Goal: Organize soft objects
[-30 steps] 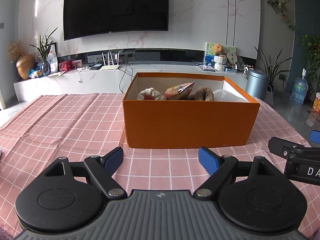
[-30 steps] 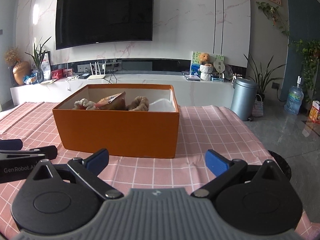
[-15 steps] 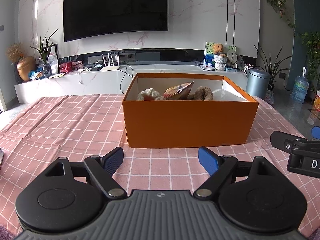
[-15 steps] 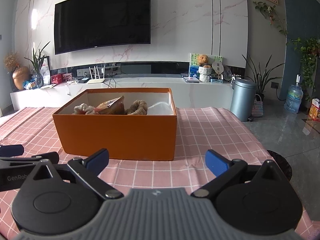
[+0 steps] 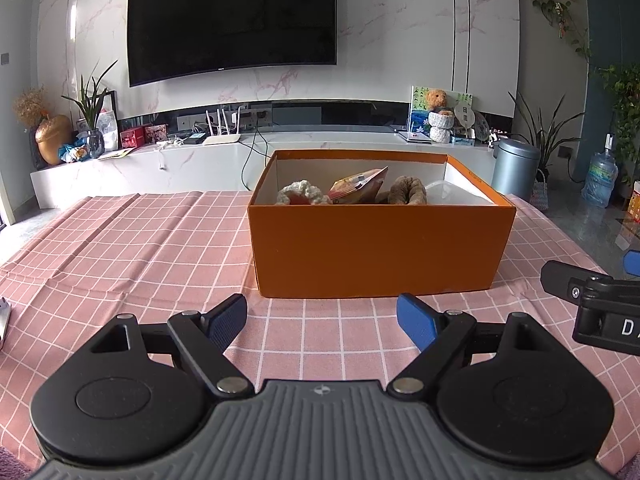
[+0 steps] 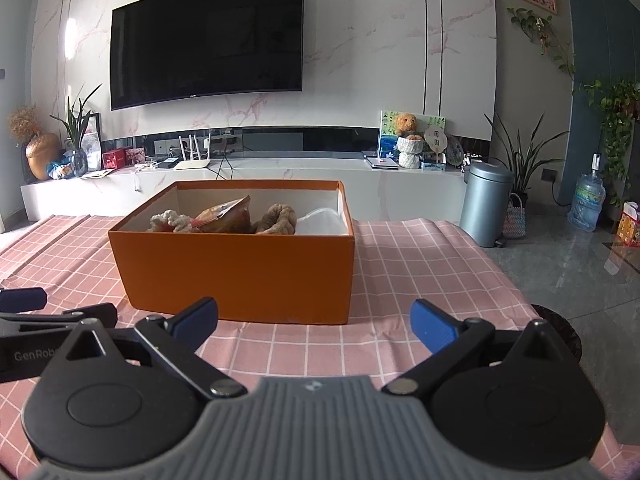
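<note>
An orange box (image 5: 380,250) stands open on a surface covered by a pink checked cloth (image 5: 140,248). Inside it lie a cream knotted soft toy (image 5: 302,193), an orange-and-tan packet (image 5: 360,190), a brown ring-shaped plush (image 5: 408,192) and a clear plastic piece (image 5: 448,192) at the right end. All sit below or just at the rim.

The left claw (image 5: 322,318) hovers low in front of the box's near wall, its blue-padded fingers spread wide with nothing between them. The right claw (image 6: 314,320) hangs likewise before the box's near wall, toward its right corner, fingers wide apart and empty. In each view the other claw's black body shows at the frame edge, so the two sit side by side.

Compared with a second ago, both cameras sit slightly higher and a little further back: the box appears a touch smaller and more of its inside shows. The box and its contents have not shifted, and both claws keep the same wide spread.

Behind the surface are a white media shelf (image 6: 280,176), a wall-mounted television (image 6: 206,44) and a grey bin (image 6: 486,204).
</note>
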The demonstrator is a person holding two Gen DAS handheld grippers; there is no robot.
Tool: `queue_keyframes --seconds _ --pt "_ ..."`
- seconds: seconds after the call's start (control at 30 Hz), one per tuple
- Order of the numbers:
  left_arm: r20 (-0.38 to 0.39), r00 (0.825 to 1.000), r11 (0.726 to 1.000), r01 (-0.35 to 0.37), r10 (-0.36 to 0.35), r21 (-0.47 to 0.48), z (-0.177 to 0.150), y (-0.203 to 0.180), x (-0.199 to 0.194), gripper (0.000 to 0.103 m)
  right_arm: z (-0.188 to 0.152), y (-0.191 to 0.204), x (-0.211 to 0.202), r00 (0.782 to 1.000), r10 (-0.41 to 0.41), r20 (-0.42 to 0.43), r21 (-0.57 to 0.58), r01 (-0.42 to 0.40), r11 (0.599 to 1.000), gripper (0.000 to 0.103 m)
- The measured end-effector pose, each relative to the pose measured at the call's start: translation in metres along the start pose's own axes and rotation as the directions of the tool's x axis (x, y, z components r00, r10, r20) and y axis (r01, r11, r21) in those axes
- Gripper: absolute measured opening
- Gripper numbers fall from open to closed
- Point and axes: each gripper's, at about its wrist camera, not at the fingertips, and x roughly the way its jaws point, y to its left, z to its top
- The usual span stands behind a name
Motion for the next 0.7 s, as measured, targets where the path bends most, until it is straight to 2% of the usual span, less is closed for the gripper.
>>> queue_keyframes --seconds 0.7 --pt "-0.005 1.0 1.0 0.0 0.0 -0.001 0.0009 0.0015 -0.0003 0.099 -0.0001 0.0005 0.0003 1.0 -0.008 -0.004 0.0 0.008 1.0 0.1"
